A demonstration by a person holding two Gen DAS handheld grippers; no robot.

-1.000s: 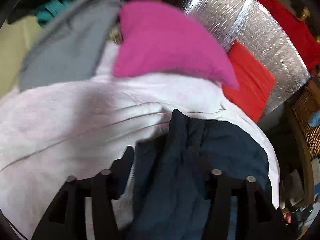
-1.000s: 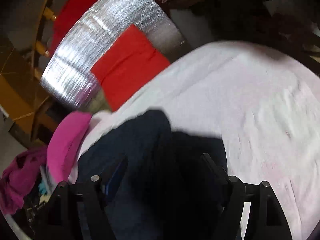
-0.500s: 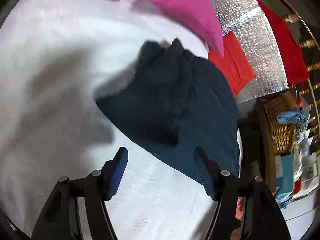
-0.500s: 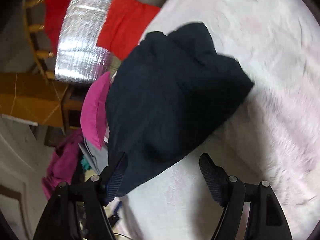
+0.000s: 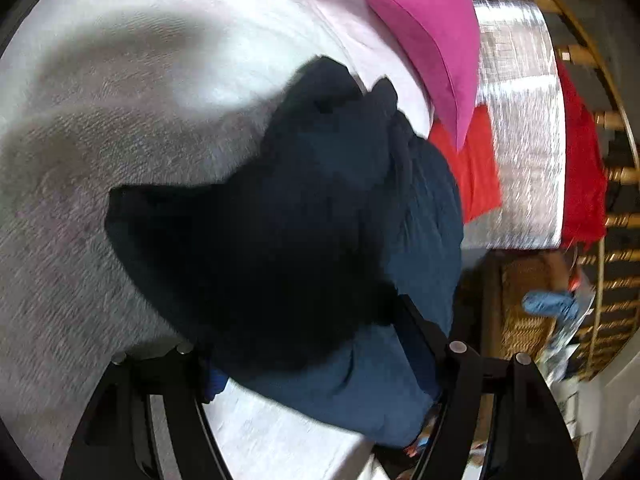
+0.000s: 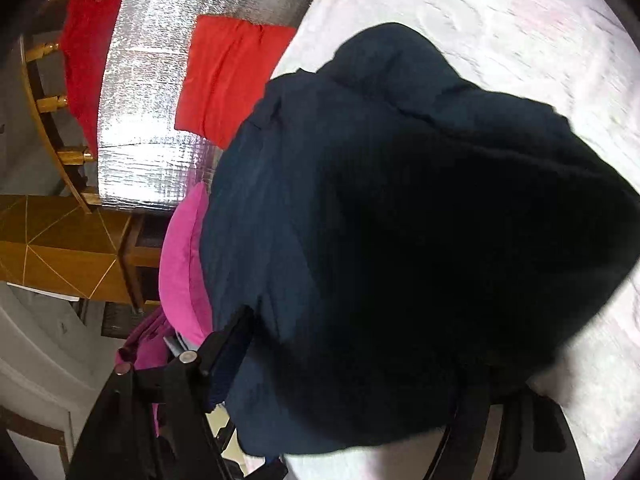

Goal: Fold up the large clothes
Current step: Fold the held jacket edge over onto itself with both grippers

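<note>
Lying bunched on the pale bedsheet [image 5: 120, 128], the dark navy garment [image 5: 320, 220] covered both claws' fingertips. Left gripper [image 5: 316, 344] and right gripper [image 6: 352, 364] looked spread wide; any grasp couldn't be told. Folding seemed barely started; spreading it flat probably came next.

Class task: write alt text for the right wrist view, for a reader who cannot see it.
A dark navy garment lies bunched on a pale pink sheet, between the open right gripper fingers. A magenta cushion, red cloth and silver foil mat lie beyond.
</note>
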